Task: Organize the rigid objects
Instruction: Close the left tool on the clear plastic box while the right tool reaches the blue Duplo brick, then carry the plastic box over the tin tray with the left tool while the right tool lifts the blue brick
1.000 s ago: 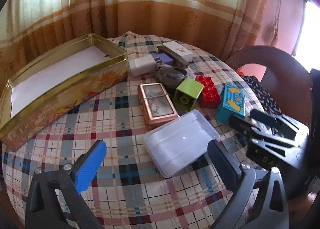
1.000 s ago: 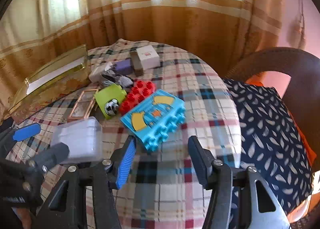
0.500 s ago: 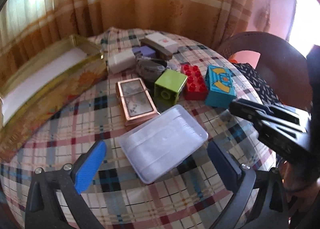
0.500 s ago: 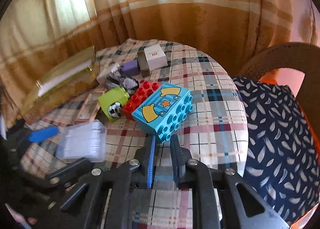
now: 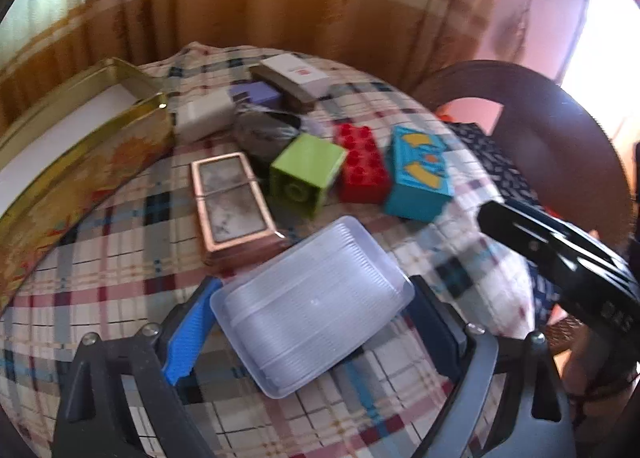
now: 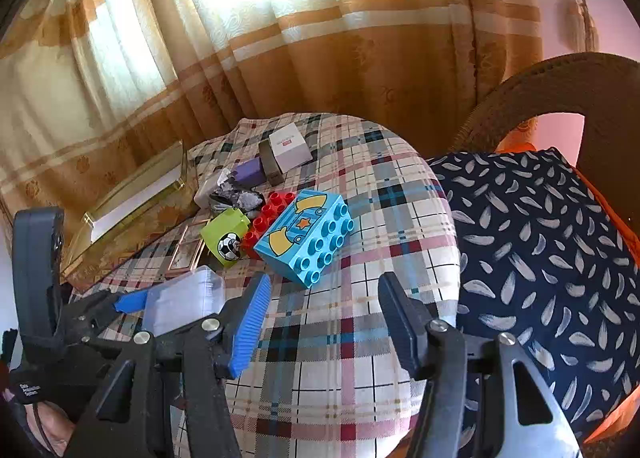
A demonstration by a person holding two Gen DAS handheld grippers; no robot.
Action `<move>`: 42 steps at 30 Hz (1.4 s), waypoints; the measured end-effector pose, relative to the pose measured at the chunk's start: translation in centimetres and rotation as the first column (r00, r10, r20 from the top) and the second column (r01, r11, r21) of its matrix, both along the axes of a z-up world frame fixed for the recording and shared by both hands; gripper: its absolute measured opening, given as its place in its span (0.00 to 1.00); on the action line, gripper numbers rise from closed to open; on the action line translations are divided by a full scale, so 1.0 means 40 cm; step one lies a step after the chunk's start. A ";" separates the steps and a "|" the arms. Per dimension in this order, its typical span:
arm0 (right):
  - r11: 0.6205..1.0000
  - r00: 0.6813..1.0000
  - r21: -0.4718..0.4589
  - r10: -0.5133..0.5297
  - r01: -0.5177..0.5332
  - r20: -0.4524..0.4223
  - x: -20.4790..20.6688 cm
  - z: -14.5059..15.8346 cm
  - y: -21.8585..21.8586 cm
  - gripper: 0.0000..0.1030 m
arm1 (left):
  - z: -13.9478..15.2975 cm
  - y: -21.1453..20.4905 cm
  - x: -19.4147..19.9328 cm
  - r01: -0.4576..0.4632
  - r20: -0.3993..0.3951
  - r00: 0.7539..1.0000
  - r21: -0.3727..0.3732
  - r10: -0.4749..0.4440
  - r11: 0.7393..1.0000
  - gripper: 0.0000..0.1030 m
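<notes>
Clearly the left gripper (image 5: 312,332) has been brought down so that the clear plastic box (image 5: 314,308) lies crosswise between its two fingers, the blue pad (image 5: 186,338) close against the box's near-left corner and the dark pad (image 5: 434,328) by its right corner; the jaws are closing, but whether the pads press on it yet is hard to tell, so I would call them apart for now, with the box between them. Straddling the box this way makes sense, since its flat ribbed lid offers nothing to pinch from above and only the side walls give a hold. The box itself rests on the checked tablecloth (image 5: 120,258) at the near edge of the round table, just in front of a copper-rimmed flat case (image 5: 232,205). The right gripper (image 6: 324,324) hangs over bare cloth with nothing between its fingers and its jaws are opening, probably readying for the blue toy brick (image 6: 306,238) that lies just ahead of it, studs turned sideways. That brick touches a red brick (image 5: 362,165), which sits beside a green cube (image 5: 306,173) with a football picture on it; further back lie a grey lump, a white charger, a purple block and a white carton, all bunched together. The long gold tin (image 5: 80,149), open and lined in white, stands at the left edge of the table, seemingly the place meant for these things, though nothing is in it yet.
</notes>
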State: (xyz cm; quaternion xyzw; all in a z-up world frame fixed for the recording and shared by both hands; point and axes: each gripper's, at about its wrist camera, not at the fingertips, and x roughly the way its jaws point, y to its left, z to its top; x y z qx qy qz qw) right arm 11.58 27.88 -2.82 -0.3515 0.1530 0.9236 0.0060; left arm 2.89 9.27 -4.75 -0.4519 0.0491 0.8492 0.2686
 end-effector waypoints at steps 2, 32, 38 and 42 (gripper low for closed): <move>1.000 1.000 0.001 -0.004 0.004 0.001 -0.001 -0.001 -0.001 0.57 | 0.002 -0.009 0.002 0.002 0.006 1.000 0.018 -0.002 1.000 0.90; 0.958 0.986 0.263 0.079 -0.115 0.144 -0.172 -0.033 -0.087 0.60 | 0.086 -0.183 -0.011 -0.147 -0.126 0.980 0.080 0.156 0.986 0.90; 0.970 0.997 0.231 0.076 -0.075 0.004 -0.127 0.047 -0.115 0.60 | 0.109 -0.229 -0.019 -0.197 -0.175 0.961 0.103 0.213 0.975 0.90; 0.973 0.985 0.203 0.135 -0.110 -0.110 -0.120 0.114 -0.182 0.60 | 0.132 -0.283 -0.036 -0.256 -0.212 0.937 0.121 0.277 0.959 0.90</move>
